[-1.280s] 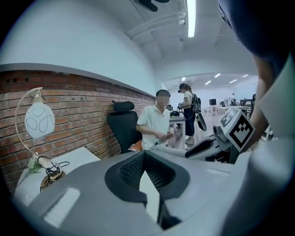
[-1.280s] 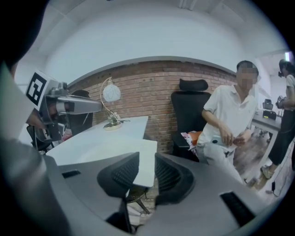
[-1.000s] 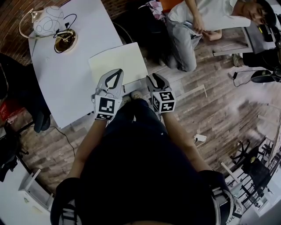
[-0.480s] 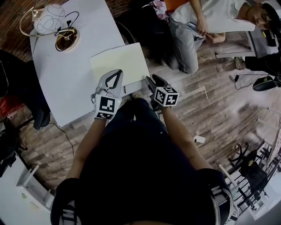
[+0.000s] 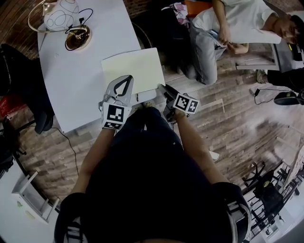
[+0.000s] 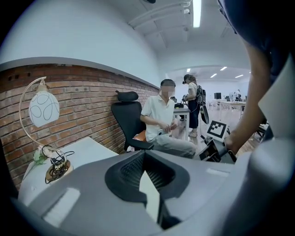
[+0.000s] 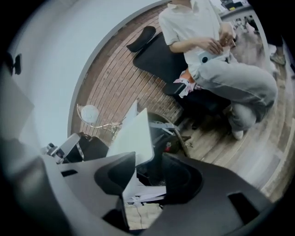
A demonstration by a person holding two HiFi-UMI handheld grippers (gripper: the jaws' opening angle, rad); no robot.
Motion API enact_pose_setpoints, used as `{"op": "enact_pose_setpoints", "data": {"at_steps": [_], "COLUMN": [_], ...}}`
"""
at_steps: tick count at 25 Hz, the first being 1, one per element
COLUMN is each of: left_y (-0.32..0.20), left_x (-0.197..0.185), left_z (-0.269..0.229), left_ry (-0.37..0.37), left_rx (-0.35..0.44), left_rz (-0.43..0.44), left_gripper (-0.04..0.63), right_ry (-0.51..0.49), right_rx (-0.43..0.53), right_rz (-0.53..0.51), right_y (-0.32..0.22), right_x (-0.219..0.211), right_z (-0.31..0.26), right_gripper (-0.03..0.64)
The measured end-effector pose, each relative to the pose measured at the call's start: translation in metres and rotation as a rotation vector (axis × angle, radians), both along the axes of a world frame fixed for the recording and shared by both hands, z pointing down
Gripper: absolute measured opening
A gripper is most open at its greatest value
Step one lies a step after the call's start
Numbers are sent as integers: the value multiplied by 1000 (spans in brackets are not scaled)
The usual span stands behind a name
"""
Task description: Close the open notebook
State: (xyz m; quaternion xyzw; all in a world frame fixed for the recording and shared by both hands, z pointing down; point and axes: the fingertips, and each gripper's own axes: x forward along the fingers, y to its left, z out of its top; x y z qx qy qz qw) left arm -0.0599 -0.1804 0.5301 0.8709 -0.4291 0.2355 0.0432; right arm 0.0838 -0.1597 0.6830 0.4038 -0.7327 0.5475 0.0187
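Two grippers, one in each hand: left gripper (image 5: 125,78) and right gripper (image 5: 165,90). One notebook (image 5: 135,66), cream, lying flat and looking closed on one white table (image 5: 76,85), with its near edge right at the tips of both pairs of jaws. One lamp (image 5: 61,14) with a round white shade, far ahead of the left jaws and off to their left. One person (image 5: 223,28) sitting by one black chair (image 6: 126,122), ahead of the right jaws and off to their right. One more person (image 6: 192,106) standing far behind.

Left jaws pressed together at the tips, pinching nothing. Tips over the near left part of the notebook; touching it or not, hard to tell. Left arm (image 5: 95,152) stretched straight ahead, gripper pointing forward and a little down.

Right jaws spread wide, just been opening. Near right corner of the notebook showing in the gap between them, not squeezed. Right arm (image 5: 190,142) reaching ahead and angled in a little. Gripper tipped over on its side, pointing forward and a little down at the table's edge.
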Motion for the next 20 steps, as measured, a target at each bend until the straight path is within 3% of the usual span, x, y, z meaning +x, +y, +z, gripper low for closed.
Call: {"op": "enact_pose_setpoints", "data": {"at_steps": [7, 9, 20], "left_y": [2, 3, 9], "left_x": [-7, -7, -14], "left_z": [-3, -7, -18], "left_ry": [-2, -6, 19], "left_rx": [18, 31, 60], "left_rz": [-11, -6, -40], "left_gripper": [-5, -5, -5], "right_ry": [-94, -95, -33], "right_rx": [-24, -25, 55], "right_rz": [61, 80, 66], "right_y": [-5, -5, -7], "right_x": [-5, -1, 1], "right_z": [-1, -3, -35], "right_gripper": [147, 115, 74]}}
